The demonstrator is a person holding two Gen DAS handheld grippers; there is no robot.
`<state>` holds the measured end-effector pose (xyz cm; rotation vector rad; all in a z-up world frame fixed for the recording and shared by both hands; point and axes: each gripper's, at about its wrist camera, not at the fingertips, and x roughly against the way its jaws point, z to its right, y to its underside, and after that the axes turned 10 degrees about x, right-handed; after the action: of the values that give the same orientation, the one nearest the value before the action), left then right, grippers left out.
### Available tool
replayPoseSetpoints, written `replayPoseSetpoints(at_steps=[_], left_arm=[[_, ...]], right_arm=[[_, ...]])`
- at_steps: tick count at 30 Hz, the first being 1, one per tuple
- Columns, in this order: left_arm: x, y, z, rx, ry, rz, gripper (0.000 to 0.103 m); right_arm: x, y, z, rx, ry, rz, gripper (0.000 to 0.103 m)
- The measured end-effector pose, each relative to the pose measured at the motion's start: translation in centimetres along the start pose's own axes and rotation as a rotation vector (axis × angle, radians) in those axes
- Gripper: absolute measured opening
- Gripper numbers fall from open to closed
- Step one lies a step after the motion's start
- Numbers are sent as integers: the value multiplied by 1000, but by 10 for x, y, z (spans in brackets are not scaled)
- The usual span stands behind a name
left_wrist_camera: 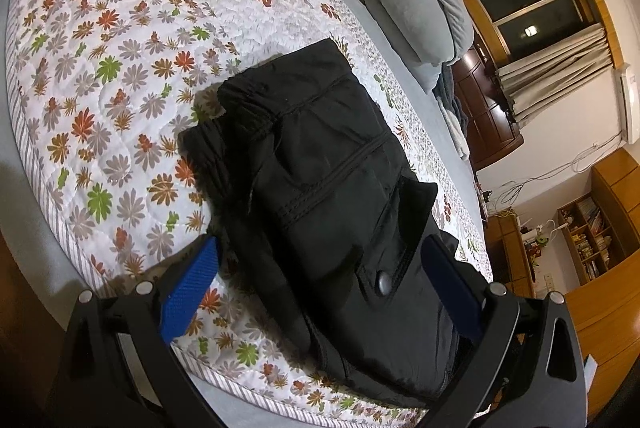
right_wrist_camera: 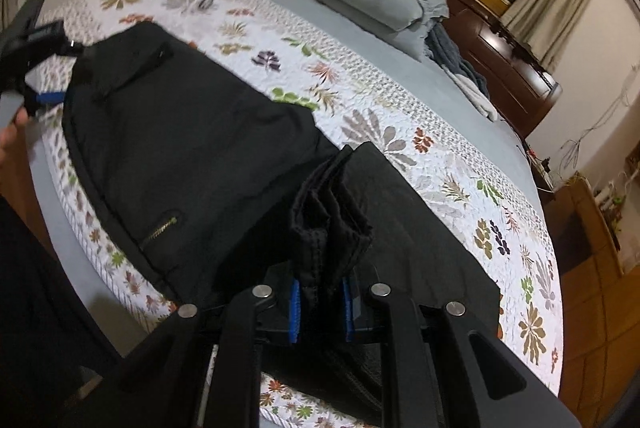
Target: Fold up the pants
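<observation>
Left gripper (left_wrist_camera: 316,284): matte black linkage arms carrying round silver pivot screws and textured blue finger pads (left_wrist_camera: 188,294). Right gripper (right_wrist_camera: 320,308): showing identical build.

Black pants (left_wrist_camera: 320,163) between the left tongs' jaws — matt woven cloth with stitched seams and a dull metal snap (left_wrist_camera: 383,283). Pads (left_wrist_camera: 188,292) of the left gripper (left_wrist_camera: 316,292): blue, finely textured (rubbery look); pivots of bright metal. Beneath both tongs, a quilted floral coverlet (left_wrist_camera: 120,75) — matt cloth. Right gripper (right_wrist_camera: 320,308) frame: matt black plastic. Ahead, glossy dark wood headboard (right_wrist_camera: 508,67).
</observation>
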<state>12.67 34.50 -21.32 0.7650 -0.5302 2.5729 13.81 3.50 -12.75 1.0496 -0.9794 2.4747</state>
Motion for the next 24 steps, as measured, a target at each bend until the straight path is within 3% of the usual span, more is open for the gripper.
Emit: replayPoseSetpoints(at_steps=[24], left_arm=[[-2, 1, -1, 1, -4, -13, 100]], right_arm=[[-26, 16, -52, 198, -38, -41, 16]])
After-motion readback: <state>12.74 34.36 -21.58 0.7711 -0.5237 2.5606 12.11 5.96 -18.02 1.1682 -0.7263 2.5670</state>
